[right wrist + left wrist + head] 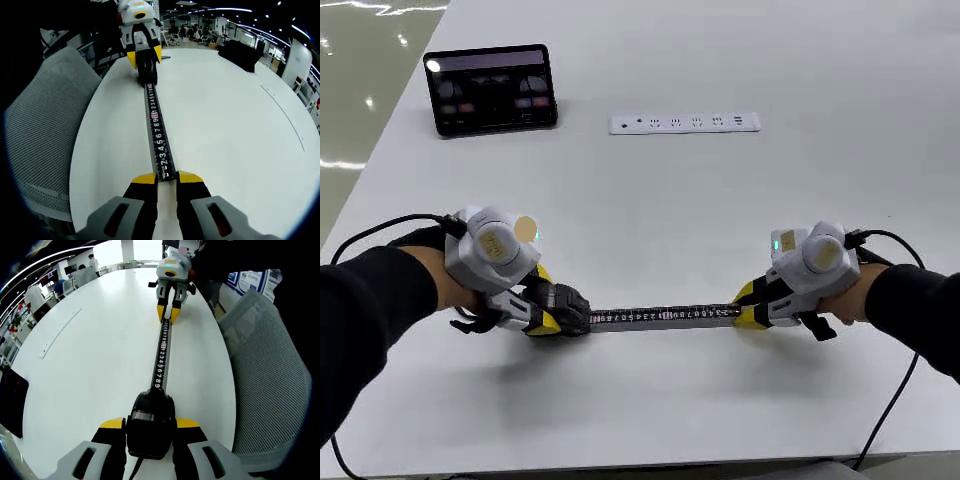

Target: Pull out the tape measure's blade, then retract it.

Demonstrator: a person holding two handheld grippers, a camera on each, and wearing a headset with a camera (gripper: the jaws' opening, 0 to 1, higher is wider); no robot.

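Note:
A black tape measure case (563, 310) (151, 424) lies on the white table, and my left gripper (546, 307) (150, 424) is shut on it. Its black blade (665, 316) (161, 357) (158, 137), printed with white numbers, stretches flat along the table from the case to my right gripper (745, 306) (166, 178). The right gripper is shut on the blade's free end. In the left gripper view the right gripper (168, 312) stands at the blade's far end. In the right gripper view the left gripper (144, 55) stands at the far end with the case (148, 74).
A dark tablet (491, 88) stands at the back left of the table and a white power strip (685, 122) lies at the back middle. A grey mesh chair (265, 380) (45, 130) is at the table's near edge. Cables (890, 400) trail from both grippers.

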